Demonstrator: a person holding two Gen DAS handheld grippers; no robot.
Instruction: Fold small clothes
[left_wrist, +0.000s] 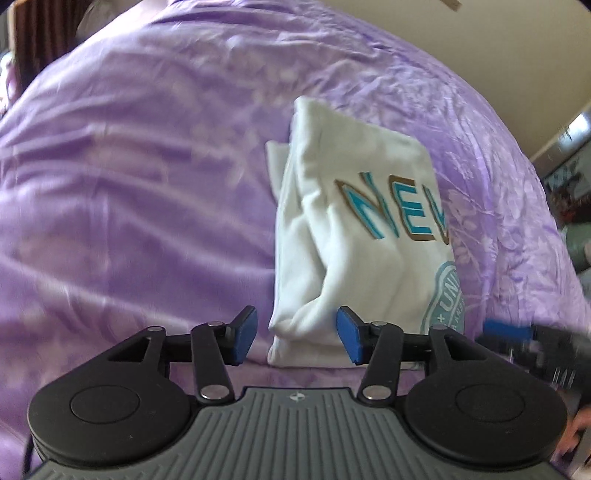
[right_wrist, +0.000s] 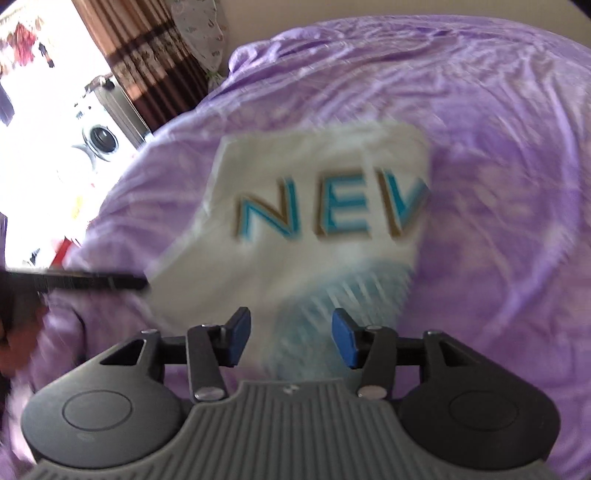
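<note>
A white folded shirt (left_wrist: 354, 229) with blue "NEV" letters and a teal round print lies on the purple bedspread (left_wrist: 147, 184). My left gripper (left_wrist: 297, 338) is open and empty, its blue pads on either side of the shirt's near left corner. The right gripper shows blurred at the right edge of the left wrist view (left_wrist: 517, 332). In the right wrist view the same shirt (right_wrist: 314, 206) lies just ahead of my right gripper (right_wrist: 291, 341), which is open and empty over the shirt's near edge. The left gripper shows as a dark blurred bar (right_wrist: 81, 282) at the left.
The purple bedspread (right_wrist: 498, 147) covers the whole bed. Beyond its left edge stand a brown striped curtain (right_wrist: 147, 55), a silver case (right_wrist: 114, 107) and a bright window area. A cream wall (left_wrist: 498, 44) lies beyond the bed's far side.
</note>
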